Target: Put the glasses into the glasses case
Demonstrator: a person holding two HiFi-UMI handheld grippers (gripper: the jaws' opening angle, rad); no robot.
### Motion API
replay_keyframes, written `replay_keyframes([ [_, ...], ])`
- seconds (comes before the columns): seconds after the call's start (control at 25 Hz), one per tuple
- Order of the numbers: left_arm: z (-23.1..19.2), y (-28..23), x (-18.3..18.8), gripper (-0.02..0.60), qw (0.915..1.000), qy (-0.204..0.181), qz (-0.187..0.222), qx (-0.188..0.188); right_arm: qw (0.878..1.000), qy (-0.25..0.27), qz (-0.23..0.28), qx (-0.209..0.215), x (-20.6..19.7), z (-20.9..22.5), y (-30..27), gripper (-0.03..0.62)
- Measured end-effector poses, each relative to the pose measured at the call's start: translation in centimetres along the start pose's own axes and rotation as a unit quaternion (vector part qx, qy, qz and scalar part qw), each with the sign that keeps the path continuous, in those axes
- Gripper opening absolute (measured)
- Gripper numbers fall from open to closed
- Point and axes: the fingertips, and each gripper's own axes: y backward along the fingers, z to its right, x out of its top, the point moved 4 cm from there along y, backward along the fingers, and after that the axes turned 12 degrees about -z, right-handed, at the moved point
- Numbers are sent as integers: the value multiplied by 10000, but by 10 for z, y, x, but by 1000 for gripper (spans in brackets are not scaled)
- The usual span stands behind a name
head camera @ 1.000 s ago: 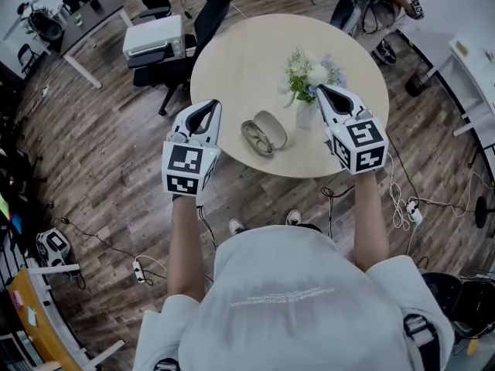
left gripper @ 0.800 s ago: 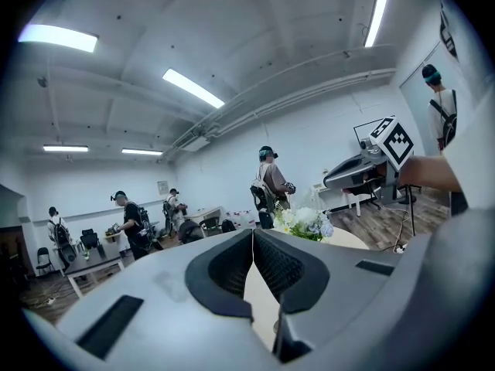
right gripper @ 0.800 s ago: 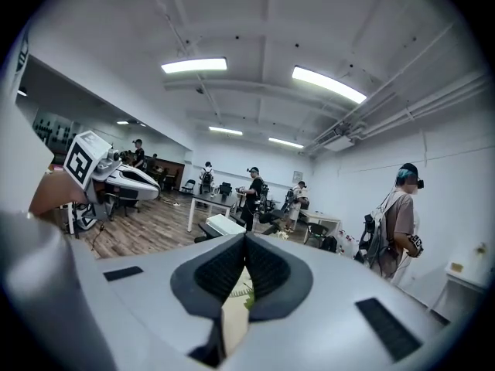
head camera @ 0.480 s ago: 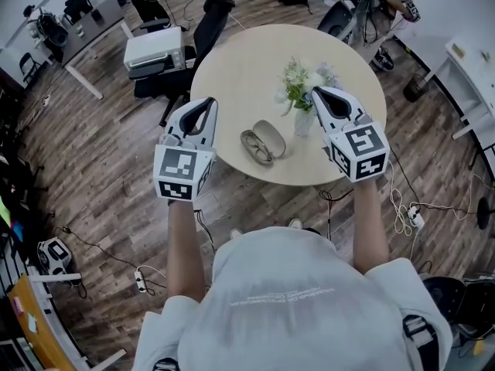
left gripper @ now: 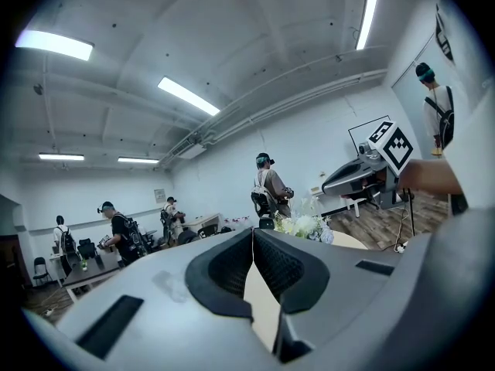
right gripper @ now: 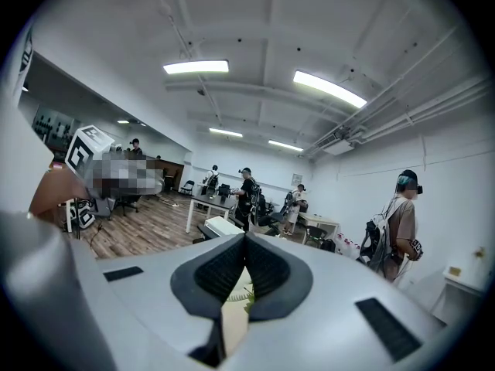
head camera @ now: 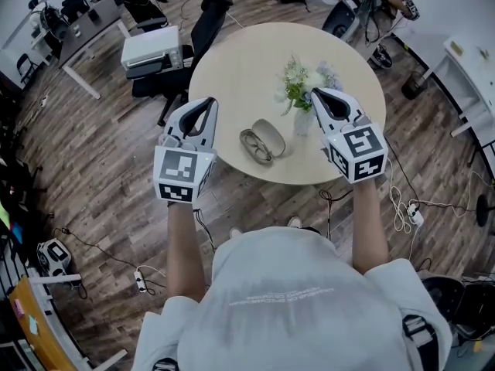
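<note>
A beige glasses case [head camera: 268, 133] lies open near the front edge of the round table [head camera: 240, 60]. Dark-rimmed glasses [head camera: 253, 145] rest in its near half, folded as far as I can tell. My left gripper [head camera: 205, 103] is held above the table's left edge, left of the case, shut and empty; its pads meet at the tips [left gripper: 252, 234]. My right gripper [head camera: 319, 93] hovers to the right of the case, beside the flowers, also shut on nothing [right gripper: 245, 238]. Neither gripper touches the case.
A vase of white flowers [head camera: 302, 86] stands on the table just right of the case, close to my right gripper. Office chairs [head camera: 209, 14], a white box [head camera: 152, 43] and desks stand beyond the table. Several people [left gripper: 267, 185] stand about the room. Cables [head camera: 406, 207] lie on the floor.
Both grippers have shifted only slightly, the left one a little leftward and toward me. The case and glasses have not moved. Both grippers stay shut.
</note>
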Motion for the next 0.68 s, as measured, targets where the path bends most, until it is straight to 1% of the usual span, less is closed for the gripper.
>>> replay_keyframes([
  [0.16,4,1,-7,14,9999,-31,-63,-73,10000,-25,-21,41,-3,-6,-3,0],
  [0.44,-2,0,-16,14,9998,-8,-194,-62,9999,-53,-83,100,-5,-9,-14,0],
  [0.68,-2,1,-19,14,9998,-3,-211,-64,9998,-23,-94,153,-8,-15,-16,0],
])
